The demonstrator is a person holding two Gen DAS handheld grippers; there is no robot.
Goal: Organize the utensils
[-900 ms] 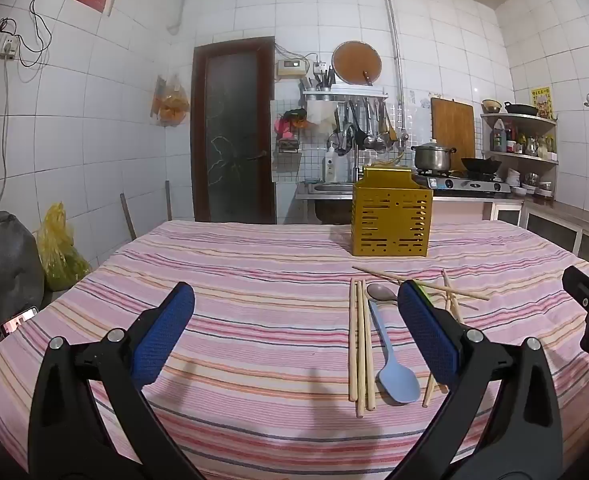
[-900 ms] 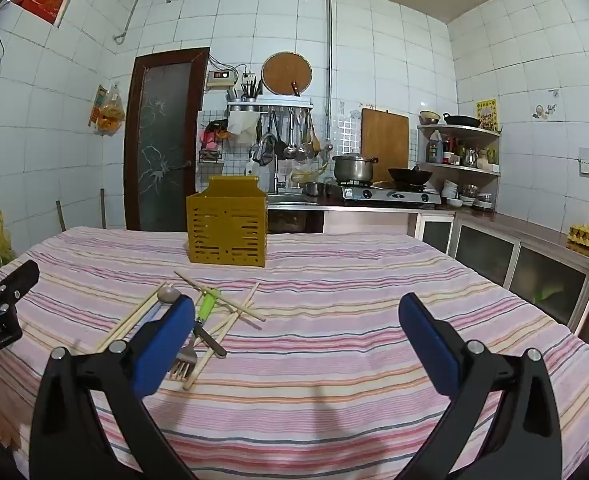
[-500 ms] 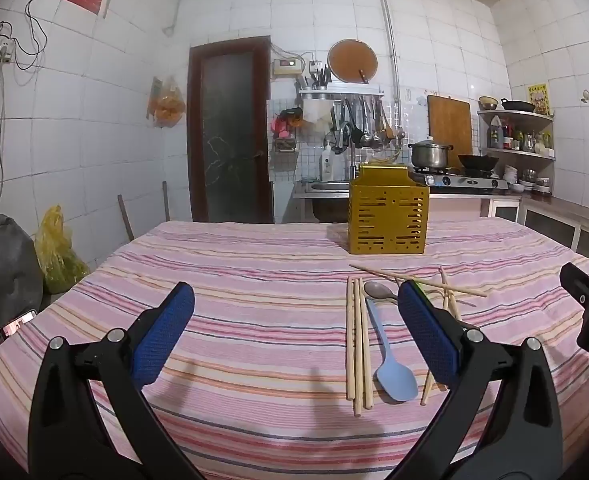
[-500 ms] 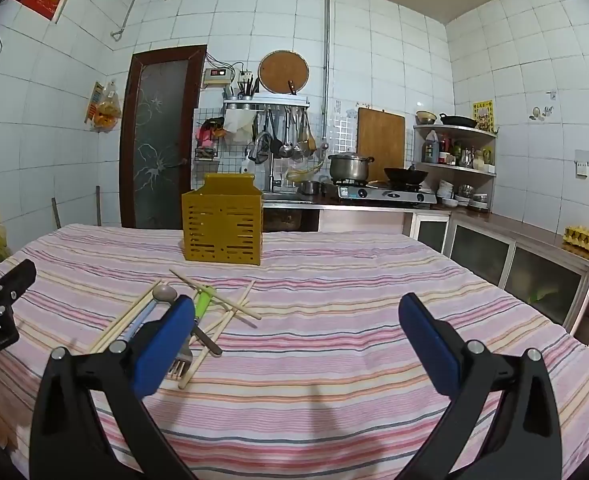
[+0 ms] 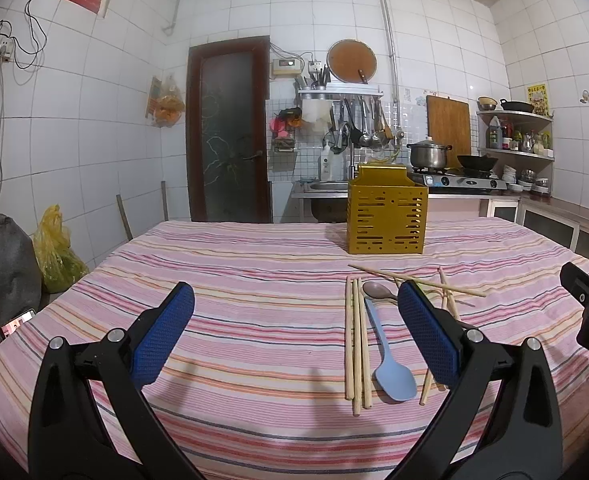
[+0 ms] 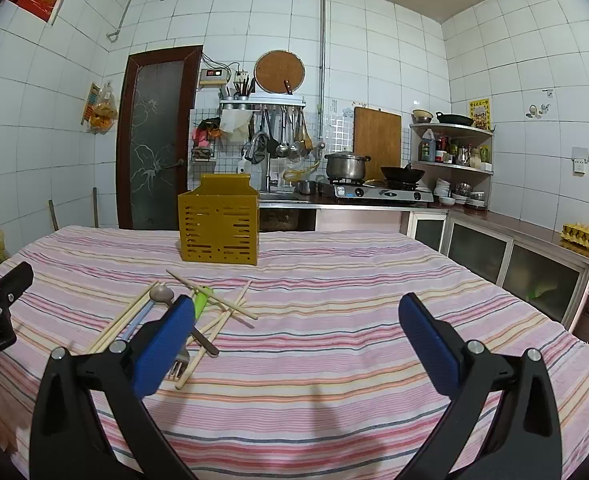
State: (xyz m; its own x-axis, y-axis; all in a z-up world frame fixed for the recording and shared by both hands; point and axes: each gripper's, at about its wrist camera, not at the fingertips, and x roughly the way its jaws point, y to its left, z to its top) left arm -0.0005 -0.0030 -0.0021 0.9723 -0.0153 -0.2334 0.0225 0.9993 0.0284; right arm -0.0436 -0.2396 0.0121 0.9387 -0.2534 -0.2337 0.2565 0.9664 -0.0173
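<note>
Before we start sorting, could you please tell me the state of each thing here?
Left tool: open, empty.
Right tool: open, empty.
Yellow holder: upright on the cloth.
Blue spoon: lying flat.
Chopsticks: loose, some crossed.
Fork: lying among the chopsticks.

Striped-cloth table fills the lower frame: yellow utensil holder centre-right, with chopsticks, blue spoon and fork below it

Striped table: bare cloth on its left half and right of the utensils gives free passage. Obstacles: the yellow holder upright toward the far edge; nearer, apart from it, a loose cluster of chopsticks, blue spoon and fork
</note>
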